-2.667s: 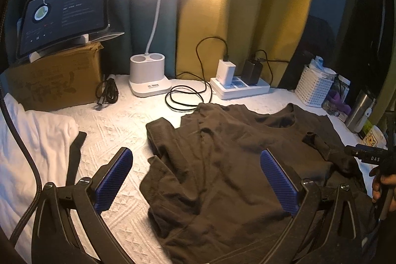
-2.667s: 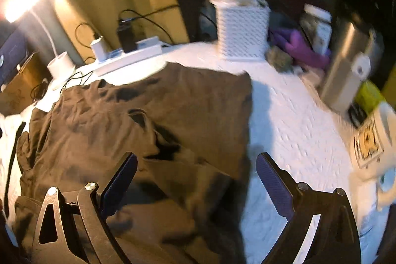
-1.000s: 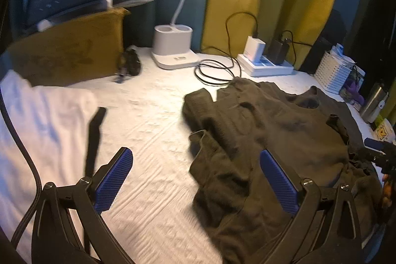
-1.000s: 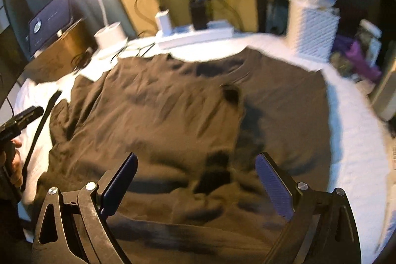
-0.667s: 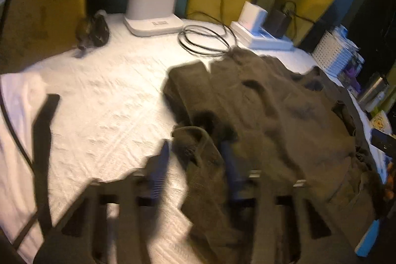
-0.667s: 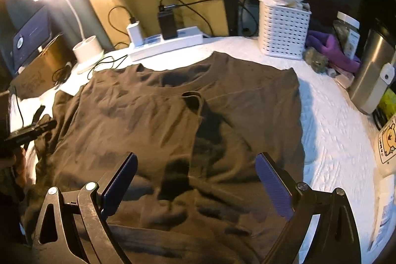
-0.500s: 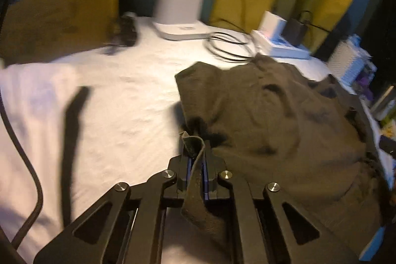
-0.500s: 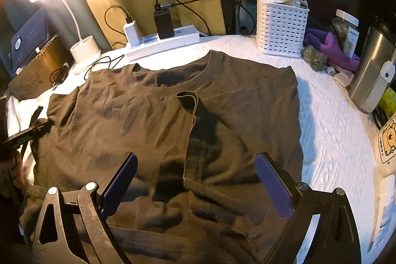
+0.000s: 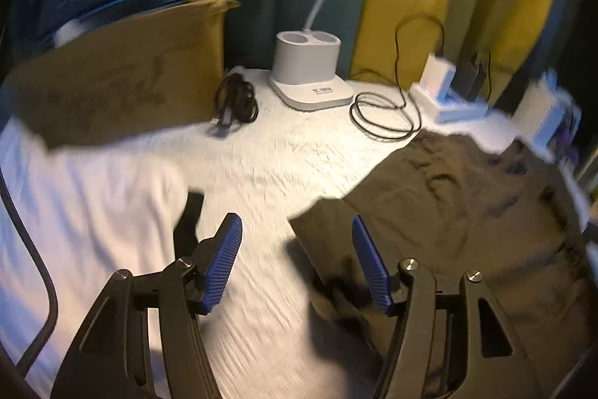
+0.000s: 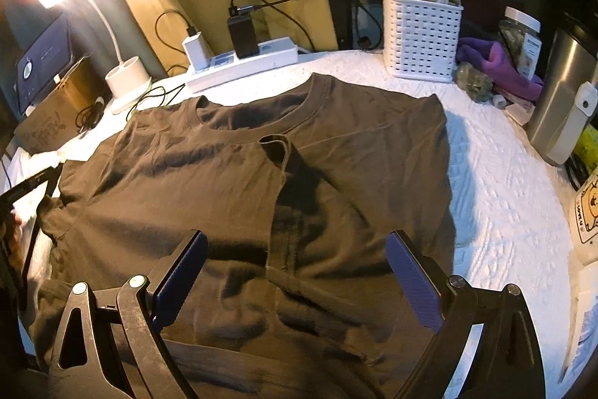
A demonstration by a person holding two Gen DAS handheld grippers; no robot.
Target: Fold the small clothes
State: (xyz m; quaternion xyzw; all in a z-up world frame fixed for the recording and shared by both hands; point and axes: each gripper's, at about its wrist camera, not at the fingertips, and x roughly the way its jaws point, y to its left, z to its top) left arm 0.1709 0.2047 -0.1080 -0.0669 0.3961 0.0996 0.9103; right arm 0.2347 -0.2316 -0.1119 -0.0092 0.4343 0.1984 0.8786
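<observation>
A dark brown T-shirt (image 10: 224,174) lies spread face up on the white textured cover (image 10: 504,212), collar toward the power strip, with its right side folded in over the chest. In the left wrist view the shirt (image 9: 467,212) fills the right half, and its sleeve corner reaches in between the blue pads. My left gripper (image 9: 295,227) hovers over that corner with its jaws opening, pads clear of the cloth. It also shows at the far left edge of the right wrist view as the left gripper (image 10: 30,186). My right gripper (image 10: 297,238) stands open above the shirt's lower middle, holding nothing.
At the back stand a white lamp base (image 9: 310,73), coiled black cables (image 9: 381,114), a power strip (image 10: 243,62) and a cardboard box (image 9: 112,73) bearing a dark screen. A white basket (image 10: 422,36), a jar, purple cloth and a steel tumbler (image 10: 560,100) crowd the right. White cloth (image 9: 74,212) lies left.
My left gripper shut on the shirt's sleeve edge, drew it out to the left, then let go, and its jaws now stand apart. The shirt lies flatter. The right gripper hardly moved.
</observation>
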